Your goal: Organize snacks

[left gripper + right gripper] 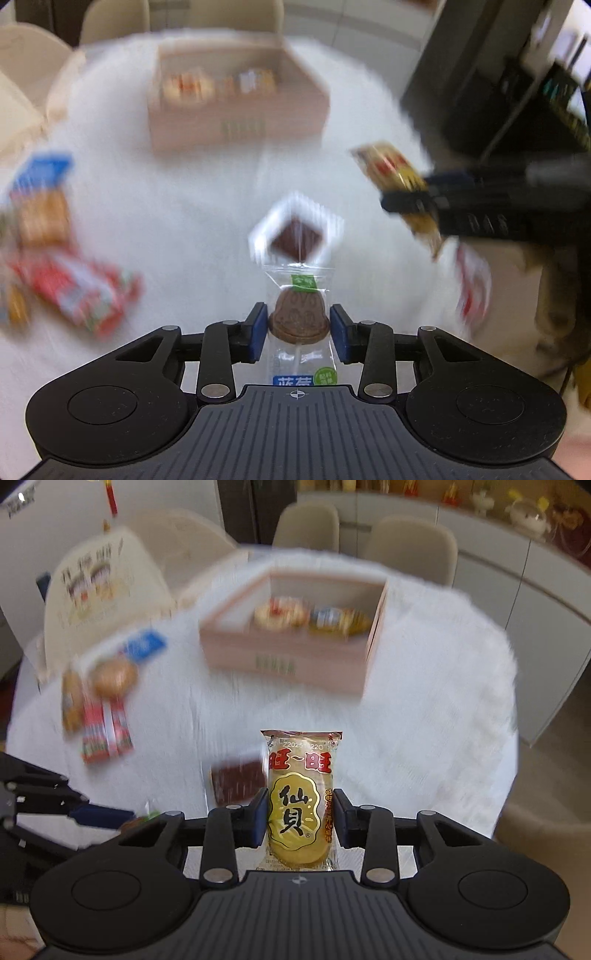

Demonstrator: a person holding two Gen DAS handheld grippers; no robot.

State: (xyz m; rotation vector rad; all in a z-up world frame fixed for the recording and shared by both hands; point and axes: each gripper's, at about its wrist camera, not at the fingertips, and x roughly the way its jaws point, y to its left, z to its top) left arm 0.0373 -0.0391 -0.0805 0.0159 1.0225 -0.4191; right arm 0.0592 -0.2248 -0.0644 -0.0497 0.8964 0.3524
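Note:
My left gripper [298, 326] is shut on a brown chocolate lollipop [299, 314] in a clear wrapper, held off the white table [184, 206]. In the right wrist view, my right gripper [301, 814] is shut on a yellow rice cracker packet [300, 801] with red characters, standing upright between the pads. That same packet [391, 166] shows at the right of the left wrist view. A pale wooden box [284, 657] with a few snacks inside stands at the back of the table, beyond both grippers. The left gripper [110, 818] shows at the lower left of the right wrist view.
A square dark brown snack in a clear packet [297, 236] lies on the table just ahead of both grippers. A pile of red, orange and blue packets [103, 723] lies at the left, and a red-and-white packet [474, 288] near the right edge. Beige chairs [413, 550] surround the table.

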